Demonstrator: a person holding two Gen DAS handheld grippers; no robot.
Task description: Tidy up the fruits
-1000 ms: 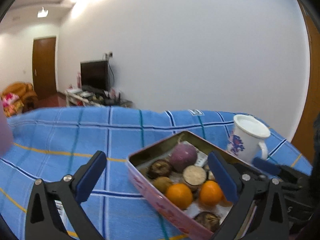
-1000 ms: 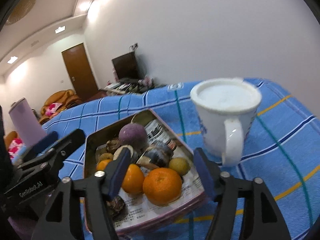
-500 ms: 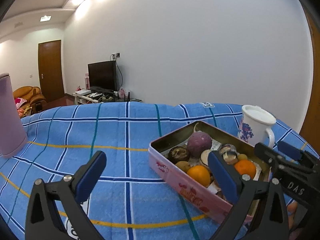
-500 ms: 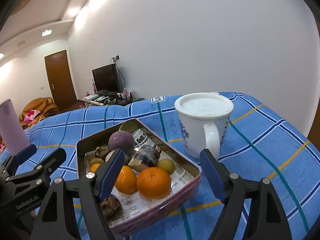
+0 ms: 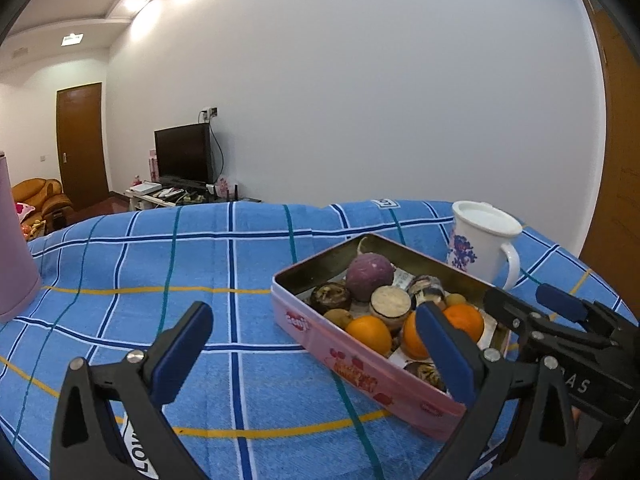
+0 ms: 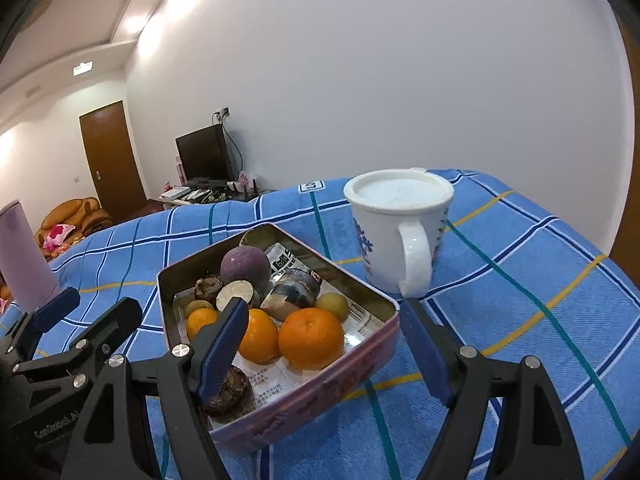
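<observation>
A pink tin point(image 5: 352, 368) point(image 6: 320, 392) lined with newspaper holds several fruits. Among them are three oranges point(image 6: 310, 338), a round purple fruit point(image 6: 245, 266) point(image 5: 369, 276), dark brown ones and a small yellow-green one. My left gripper point(image 5: 316, 348) is open and hovers at the tin's near left side, its right finger in front of the oranges. My right gripper point(image 6: 324, 306) is open over the tin's near corner; it holds nothing, and the big orange shows between its fingers. Each gripper shows in the other's view: the right one point(image 5: 560, 328), the left one point(image 6: 72, 328).
A white flowered mug point(image 6: 400, 232) point(image 5: 480, 240) with a lid stands just behind the tin's right side. A lilac cylinder point(image 5: 12, 240) point(image 6: 24, 256) stands far left on the blue checked cloth point(image 5: 200, 280). Bare cloth lies left of the tin and right of the mug.
The right jaws have spread a little wider. Both views have drawn back from the tin, and the lilac cylinder has come into the left view.
</observation>
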